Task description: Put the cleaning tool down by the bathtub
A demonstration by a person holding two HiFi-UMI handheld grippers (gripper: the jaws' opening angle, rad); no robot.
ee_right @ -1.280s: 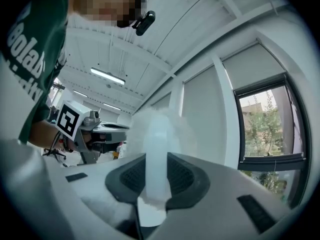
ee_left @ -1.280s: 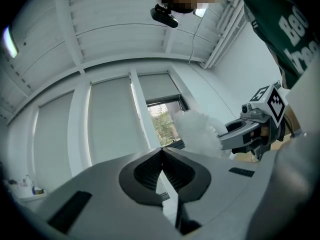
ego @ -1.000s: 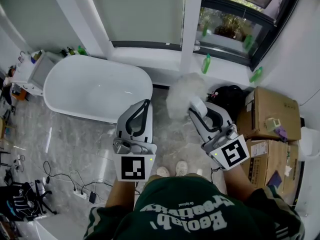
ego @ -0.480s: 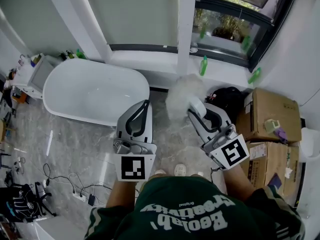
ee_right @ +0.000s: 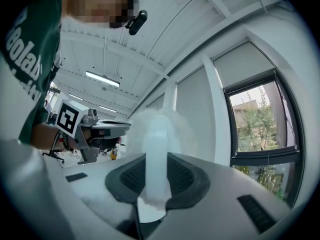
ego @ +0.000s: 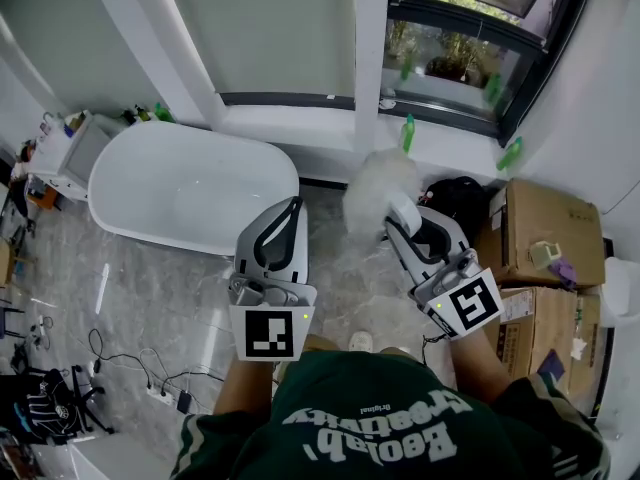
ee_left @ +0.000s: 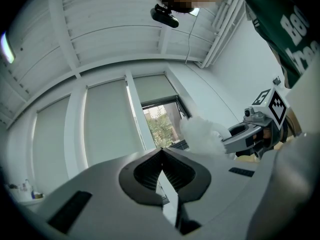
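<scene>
The cleaning tool is a fluffy white duster [ego: 378, 193] with a pale plastic handle. My right gripper [ego: 402, 218] is shut on that handle and holds it up over the marble floor, right of the bathtub [ego: 190, 183]. In the right gripper view the handle [ee_right: 156, 159] stands upright between the pads of the right gripper [ee_right: 156, 180], with the fluffy head above. My left gripper [ego: 283, 218] hovers near the tub's right end, jaws together with nothing between them. In the left gripper view its own jaws [ee_left: 161, 156] meet at the tips, and the duster [ee_left: 202, 133] shows at right.
Cardboard boxes [ego: 540, 230] are stacked at the right, with a black bag [ego: 455, 193] beside them. Green bottles [ego: 408, 133] stand on the window ledge. A white cabinet [ego: 70, 148] sits left of the tub. Cables [ego: 130, 368] lie on the floor at lower left.
The right gripper and the duster have drifted slightly to the right. The left gripper has hardly moved, and both grips are unchanged.
</scene>
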